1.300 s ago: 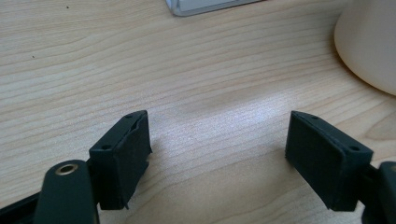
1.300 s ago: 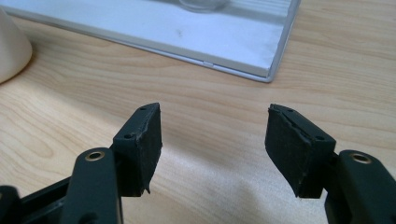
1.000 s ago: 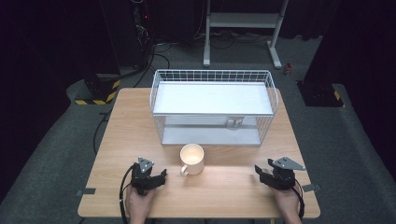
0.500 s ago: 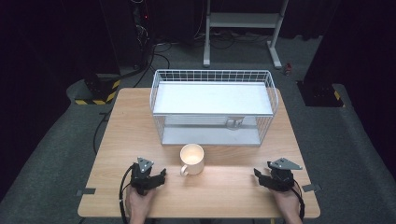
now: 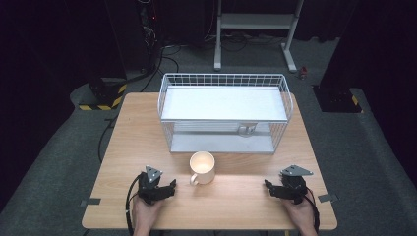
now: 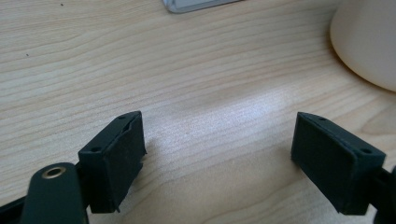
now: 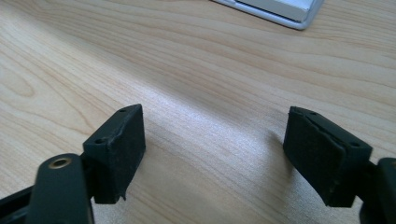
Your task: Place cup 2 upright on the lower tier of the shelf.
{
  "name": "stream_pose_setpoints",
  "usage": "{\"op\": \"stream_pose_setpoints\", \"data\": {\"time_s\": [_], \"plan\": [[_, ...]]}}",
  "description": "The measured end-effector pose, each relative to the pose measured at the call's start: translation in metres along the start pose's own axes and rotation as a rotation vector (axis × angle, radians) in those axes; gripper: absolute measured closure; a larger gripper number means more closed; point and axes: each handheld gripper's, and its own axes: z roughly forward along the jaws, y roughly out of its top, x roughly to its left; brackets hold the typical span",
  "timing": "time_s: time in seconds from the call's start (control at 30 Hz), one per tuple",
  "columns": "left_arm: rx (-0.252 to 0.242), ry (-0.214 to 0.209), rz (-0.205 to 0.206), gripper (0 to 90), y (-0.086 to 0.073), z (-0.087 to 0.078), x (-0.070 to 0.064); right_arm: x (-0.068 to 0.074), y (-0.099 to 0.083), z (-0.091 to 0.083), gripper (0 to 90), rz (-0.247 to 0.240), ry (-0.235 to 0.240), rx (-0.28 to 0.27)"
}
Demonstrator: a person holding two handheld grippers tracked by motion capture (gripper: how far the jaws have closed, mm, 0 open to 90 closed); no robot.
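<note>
A cream mug (image 5: 202,167) stands upright on the wooden table (image 5: 236,196), just in front of a white wire basket (image 5: 224,112). My left gripper (image 5: 169,187) rests low at the front left, a short way left of the mug, open with nothing between its jaws. In the left gripper view the mug's side (image 6: 366,42) shows at the upper right, beyond the open gripper (image 6: 219,156). My right gripper (image 5: 268,187) lies at the front right, open and empty, well right of the mug. In the right gripper view its open gripper (image 7: 212,156) frames bare wood.
The basket's white base edge (image 7: 275,10) shows at the top of the right gripper view and the same base (image 6: 196,4) in the left one. Dark floor with cables (image 5: 147,54) and a white stand (image 5: 255,22) lies beyond the table's far edge.
The right gripper has shifted slightly left along the front edge. The left gripper and the mug have stayed put.
</note>
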Motion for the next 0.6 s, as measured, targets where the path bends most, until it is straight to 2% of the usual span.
{"op": "stream_pose_setpoints", "data": {"time_s": [0.07, 0.13, 0.23, 0.3, 0.5, 0.6], "plan": [[0.009, -0.015, -0.015, 17.4, 0.002, 0.000, 0.001, 0.000, 0.001, 0.001, 18.8, 0.003, -0.006, 0.002], [0.017, -0.029, -0.013, 16.6, 0.003, 0.000, 0.003, 0.000, 0.001, 0.001, 18.8, 0.005, -0.007, 0.003], [0.003, -0.058, -0.025, 15.2, 0.004, -0.001, 0.003, 0.000, 0.001, 0.001, 18.8, 0.005, -0.007, 0.003], [-0.009, -0.081, -0.016, 15.1, 0.005, -0.004, -0.001, 0.000, 0.001, 0.001, 18.8, 0.003, -0.008, 0.003], [0.011, -0.113, 0.013, 14.7, 0.001, -0.008, -0.014, 0.000, 0.001, 0.001, 18.8, 0.002, -0.008, 0.004], [0.006, -0.159, -0.007, 14.8, 0.000, -0.012, -0.017, -0.001, 0.001, 0.001, 18.8, -0.002, -0.009, 0.003]]}}
